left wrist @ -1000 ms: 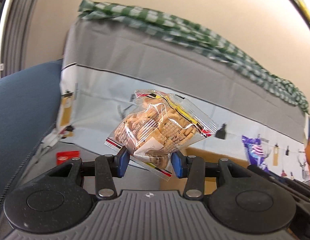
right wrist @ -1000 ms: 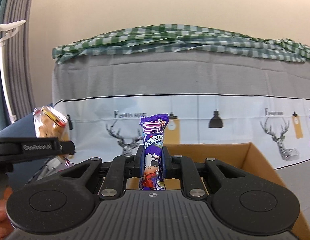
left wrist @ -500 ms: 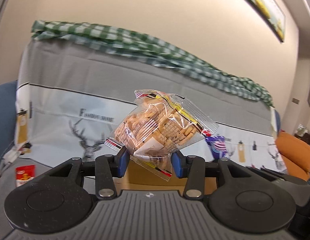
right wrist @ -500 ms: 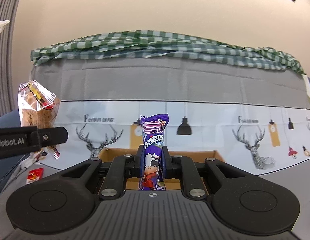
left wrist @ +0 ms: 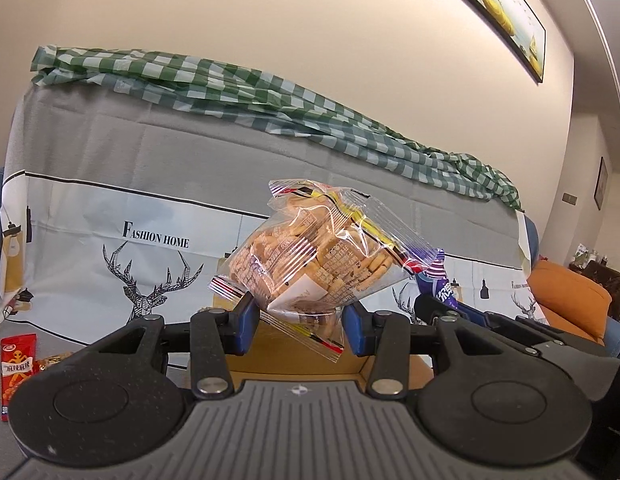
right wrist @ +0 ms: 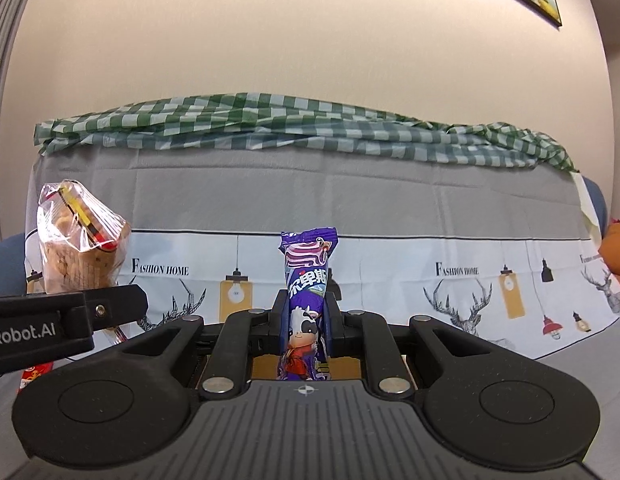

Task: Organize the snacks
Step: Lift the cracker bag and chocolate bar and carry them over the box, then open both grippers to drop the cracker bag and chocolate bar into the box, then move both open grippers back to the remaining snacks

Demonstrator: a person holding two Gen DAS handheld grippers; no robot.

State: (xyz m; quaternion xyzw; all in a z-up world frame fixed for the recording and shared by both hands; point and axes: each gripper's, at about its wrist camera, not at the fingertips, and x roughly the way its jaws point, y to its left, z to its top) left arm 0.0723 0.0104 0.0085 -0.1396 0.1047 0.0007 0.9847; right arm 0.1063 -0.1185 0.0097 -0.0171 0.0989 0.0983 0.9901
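Note:
My left gripper (left wrist: 297, 326) is shut on a clear bag of biscuits (left wrist: 314, 264) and holds it up in the air. The bag also shows at the left of the right wrist view (right wrist: 75, 240). My right gripper (right wrist: 305, 328) is shut on a purple snack packet (right wrist: 307, 296), held upright. That packet shows at the right of the left wrist view (left wrist: 440, 284). A cardboard box (left wrist: 310, 364) lies below and just beyond both grippers; a strip of it shows in the right wrist view (right wrist: 265, 368). Its inside is mostly hidden.
A red snack packet (left wrist: 15, 364) lies on the grey surface at the left. A sofa back with a grey deer-print cover (right wrist: 350, 220) and a green checked cloth (right wrist: 269, 124) stands behind. An orange cushion (left wrist: 566, 296) is at the far right.
Both grippers have swung right and tilted up with their packets still held. The box has sunk lower in both views, and more of the wall shows.

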